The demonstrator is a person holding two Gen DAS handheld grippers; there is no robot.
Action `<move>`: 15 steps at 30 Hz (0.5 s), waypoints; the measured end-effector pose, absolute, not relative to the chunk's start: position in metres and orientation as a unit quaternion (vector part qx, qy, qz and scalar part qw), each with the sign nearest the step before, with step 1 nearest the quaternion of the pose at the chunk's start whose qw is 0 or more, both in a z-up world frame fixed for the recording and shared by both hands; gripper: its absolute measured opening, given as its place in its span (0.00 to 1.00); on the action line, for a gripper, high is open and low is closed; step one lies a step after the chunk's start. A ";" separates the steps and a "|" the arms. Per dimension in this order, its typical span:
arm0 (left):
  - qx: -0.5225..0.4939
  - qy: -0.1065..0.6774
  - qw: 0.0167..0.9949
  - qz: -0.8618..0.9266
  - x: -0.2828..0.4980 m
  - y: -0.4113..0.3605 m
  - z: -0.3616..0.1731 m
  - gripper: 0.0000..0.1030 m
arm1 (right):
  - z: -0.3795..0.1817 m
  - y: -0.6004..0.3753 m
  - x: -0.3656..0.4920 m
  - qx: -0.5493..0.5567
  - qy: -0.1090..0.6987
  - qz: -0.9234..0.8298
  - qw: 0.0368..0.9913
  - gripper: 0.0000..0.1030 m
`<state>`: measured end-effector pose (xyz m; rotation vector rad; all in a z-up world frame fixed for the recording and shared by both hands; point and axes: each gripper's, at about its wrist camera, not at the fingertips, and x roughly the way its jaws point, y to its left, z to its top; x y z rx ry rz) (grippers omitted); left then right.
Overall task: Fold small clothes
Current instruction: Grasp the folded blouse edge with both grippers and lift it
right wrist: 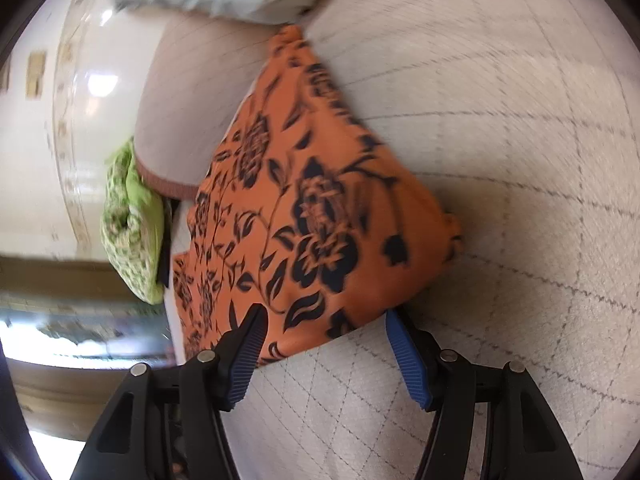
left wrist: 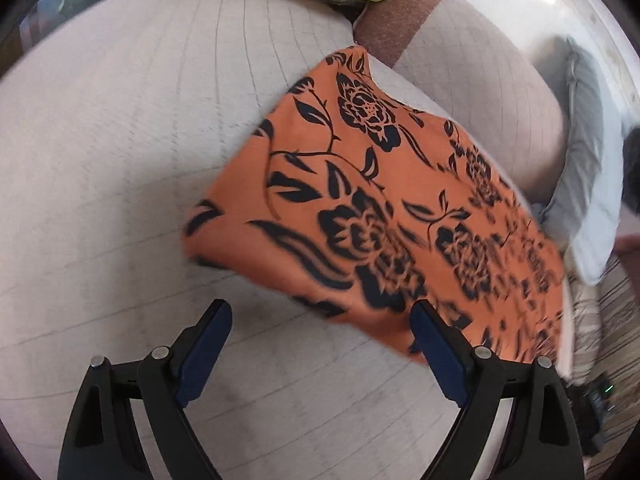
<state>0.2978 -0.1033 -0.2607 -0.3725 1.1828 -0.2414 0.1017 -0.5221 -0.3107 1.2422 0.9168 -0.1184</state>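
The orange flowered cloth (left wrist: 372, 200) lies already folded into a compact packet on the quilted bed cover (left wrist: 120, 160). I take this cloth as the landmark for all places.

Your left hand-held gripper (left wrist: 320, 322) hangs over the near edge of the cloth with its jaws spread wide and nothing between the pads; one finger (left wrist: 436, 344) stands in front of the cloth's near corner, but whether it touches I cannot tell. Your right hand-held gripper (right wrist: 322, 330) is also released, less wide, and the near edge of the cloth shows in the gap between its blue pads without being pinched.

I judge that you are between folds, or at the end of this piece: both tools come to the near edge, either for one more fold or to lift the packet away. The next move calls for a low approach, so that one pad goes under all layers at once and the fold does not open. Both views are blurred, so fine contact is uncertain.

The left view alone shows a grey pillow (left wrist: 588, 184) beyond the cloth's far side. The right view alone shows the bulged corner (right wrist: 452, 236) of the cloth. A green patterned cloth (right wrist: 132, 224) lies beyond the packet in both.
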 end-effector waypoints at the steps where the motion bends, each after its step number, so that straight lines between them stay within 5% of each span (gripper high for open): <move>1: -0.190 0.552 0.803 -0.118 0.303 -0.105 -0.264 0.85 | -0.314 -0.526 0.101 0.575 0.408 -0.051 0.707 0.63; 15: -0.272 0.506 0.808 -0.131 0.328 -0.096 -0.266 0.82 | -0.318 -0.545 0.123 0.595 0.331 -0.077 0.728 0.71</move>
